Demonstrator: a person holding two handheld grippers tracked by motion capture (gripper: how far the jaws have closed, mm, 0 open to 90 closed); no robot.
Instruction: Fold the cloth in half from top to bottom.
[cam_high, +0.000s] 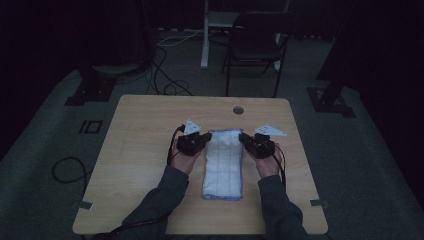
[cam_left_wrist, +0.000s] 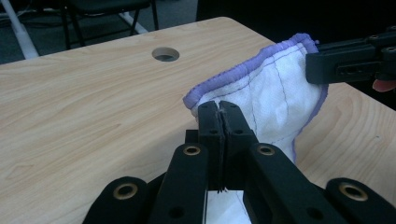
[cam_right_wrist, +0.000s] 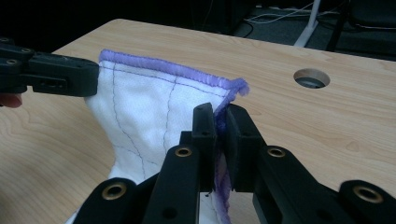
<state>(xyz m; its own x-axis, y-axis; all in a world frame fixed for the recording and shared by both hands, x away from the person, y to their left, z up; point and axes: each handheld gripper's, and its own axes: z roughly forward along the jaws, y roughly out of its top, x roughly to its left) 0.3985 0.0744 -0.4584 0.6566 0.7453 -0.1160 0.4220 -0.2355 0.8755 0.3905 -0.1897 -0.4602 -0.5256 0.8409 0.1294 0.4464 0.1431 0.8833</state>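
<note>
A person's two sleeved forearms enter from the near edge of a light wooden table (cam_high: 140, 145). Between them lies a white quilted cloth with purple stitched edging (cam_high: 223, 165), folded into a long strip whose long axis runs near to far. Its near end rests flat on the table. At its far end, the left gripper (cam_high: 204, 137) is clamped on the far left corner and the right gripper (cam_high: 244, 138) is clamped on the far right corner, lifting that edge slightly and holding it taut between them. Both hands sit equally close to the cloth, so the far edge likely folds toward the near end. Beyond, a round cable hole (cam_high: 238, 110) marks the table's far side.
</note>
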